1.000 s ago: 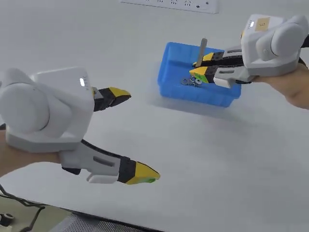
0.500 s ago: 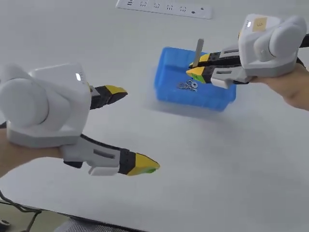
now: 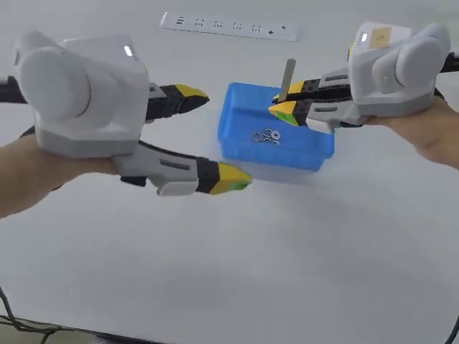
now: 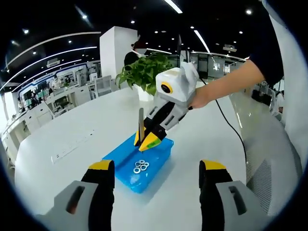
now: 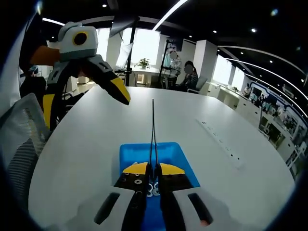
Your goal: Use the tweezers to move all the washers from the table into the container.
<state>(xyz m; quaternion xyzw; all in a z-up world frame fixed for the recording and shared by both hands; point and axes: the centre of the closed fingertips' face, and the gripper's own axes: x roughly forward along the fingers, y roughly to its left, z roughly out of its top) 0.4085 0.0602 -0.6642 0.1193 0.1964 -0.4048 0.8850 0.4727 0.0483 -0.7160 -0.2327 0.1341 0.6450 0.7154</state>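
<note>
A blue container [image 3: 315,152] stands on the white table with a few metal washers [image 3: 267,135] lying inside it. Above its far side my right gripper [image 3: 284,107] is shut on the tweezers [image 3: 288,75], which stick upward out of the jaws. To the left of the container my left gripper [image 3: 214,136] hangs open with nothing between its fingers. In the left gripper view the container [image 4: 161,154], the washers [image 4: 141,166] and the tweezers [image 4: 140,122] sit ahead of the wide-open left gripper [image 4: 156,166]. In the right gripper view the tweezers [image 5: 153,130] rise from the shut right gripper [image 5: 153,168] over the container [image 5: 139,151].
A white power strip [image 3: 222,26] lies at the far edge of the table. A potted plant [image 4: 144,72] stands further along the table. Bare white tabletop [image 3: 287,251] spreads in front of the container.
My left gripper has risen and come closer to the container, still open. The right gripper keeps the tweezers over the container. The head camera has shifted.
</note>
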